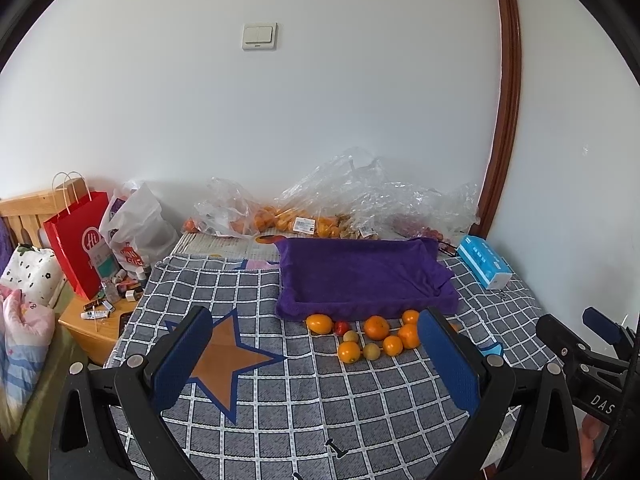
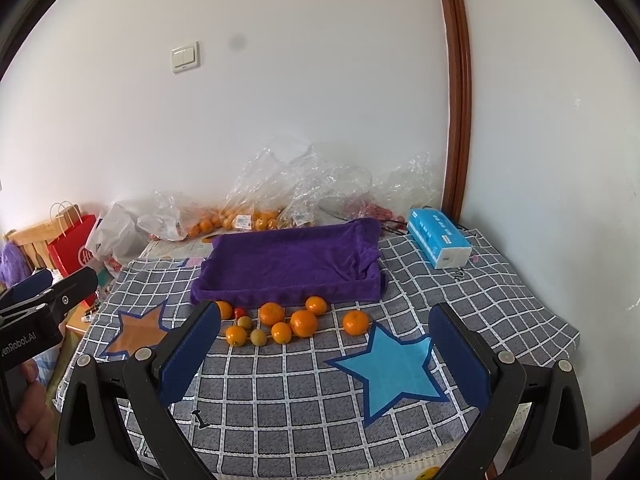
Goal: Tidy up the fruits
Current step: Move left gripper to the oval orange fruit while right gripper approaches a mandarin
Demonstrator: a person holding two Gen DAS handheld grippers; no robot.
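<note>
Several oranges (image 1: pixel 376 327) (image 2: pixel 303 323) lie loose on the checked cloth just in front of a purple towel-lined tray (image 1: pixel 360 276) (image 2: pixel 288 264). Among them sit a small red fruit (image 1: pixel 341 327) (image 2: pixel 239 312) and two pale yellow-green fruits (image 1: pixel 371 351) (image 2: pixel 258 337). One orange (image 2: pixel 355 322) lies apart to the right. My left gripper (image 1: pixel 316 364) hangs open above the cloth, short of the fruit, holding nothing. My right gripper (image 2: pixel 326 356) is open too, empty, near the blue star (image 2: pixel 394 372).
Clear plastic bags of more fruit (image 1: pixel 304 216) (image 2: pixel 256 216) line the wall behind the tray. A blue tissue box (image 1: pixel 484 262) (image 2: pixel 438 242) sits right of the tray. A red paper bag (image 1: pixel 78 240) and small bottles crowd a wooden nightstand (image 1: pixel 94 328) at the left.
</note>
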